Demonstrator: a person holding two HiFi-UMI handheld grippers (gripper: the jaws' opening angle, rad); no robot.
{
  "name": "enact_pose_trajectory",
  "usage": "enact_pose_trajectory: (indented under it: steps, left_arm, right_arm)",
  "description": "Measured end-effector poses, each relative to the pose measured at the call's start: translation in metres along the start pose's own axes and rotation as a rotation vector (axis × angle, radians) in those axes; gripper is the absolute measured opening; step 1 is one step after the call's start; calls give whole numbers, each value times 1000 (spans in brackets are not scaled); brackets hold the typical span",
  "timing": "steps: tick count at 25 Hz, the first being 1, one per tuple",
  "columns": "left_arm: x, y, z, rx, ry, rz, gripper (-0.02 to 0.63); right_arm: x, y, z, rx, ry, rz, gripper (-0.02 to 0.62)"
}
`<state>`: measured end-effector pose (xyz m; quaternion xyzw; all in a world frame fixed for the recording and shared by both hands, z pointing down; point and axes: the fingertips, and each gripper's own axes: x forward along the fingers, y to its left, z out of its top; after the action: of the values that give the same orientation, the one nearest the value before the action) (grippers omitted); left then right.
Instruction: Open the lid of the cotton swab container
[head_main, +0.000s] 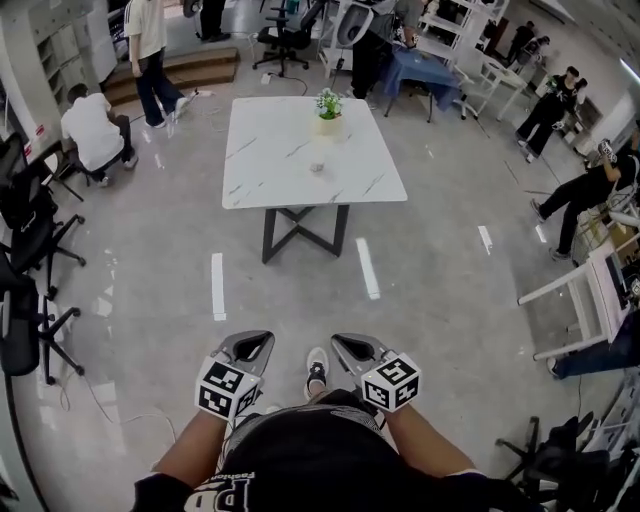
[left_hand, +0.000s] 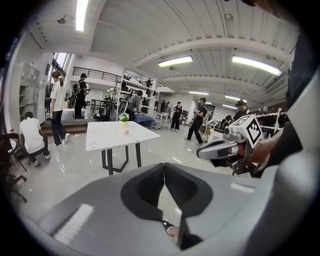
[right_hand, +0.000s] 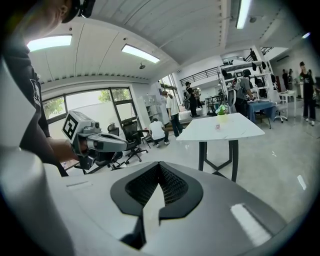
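I'm looking at a tiny object near the middle of the white marble worktop (head_main: 270, 170), and I'm taking it for the cotton swab container (head_main: 317, 166). It's standing just in front of the potted plant (head_main: 328, 110), and it's too small from here for me to tell how its lid is sitting. I'm standing well back on the glossy floor (head_main: 430, 280), with open floor between me and the worktop.

I'm holding the left gripper (head_main: 252, 345) and the right gripper (head_main: 352, 347) side by side, low in front of my body. Both are pointing toward the worktop. In each gripper view the jaws are pressed together with nothing between them.

By my reckoning the task isn't started yet. Nothing is touching the container, so I'm expecting to walk up, steady the body with one gripper and work the lid with the other. People are standing and crouching around the room's edges, well apart from the worktop.
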<state>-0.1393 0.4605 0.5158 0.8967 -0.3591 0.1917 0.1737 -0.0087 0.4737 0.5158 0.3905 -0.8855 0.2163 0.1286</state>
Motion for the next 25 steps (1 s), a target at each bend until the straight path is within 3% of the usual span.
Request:
enact_pose_trajectory:
  steps: [9, 25]
  left_arm:
    - [72, 36, 71, 34, -24, 29, 60]
    - [160, 46, 120, 43, 11, 87, 59]
  right_arm:
    - [32, -78, 61, -23, -41, 34, -1]
    - [48, -177, 105, 3, -48, 104, -2]
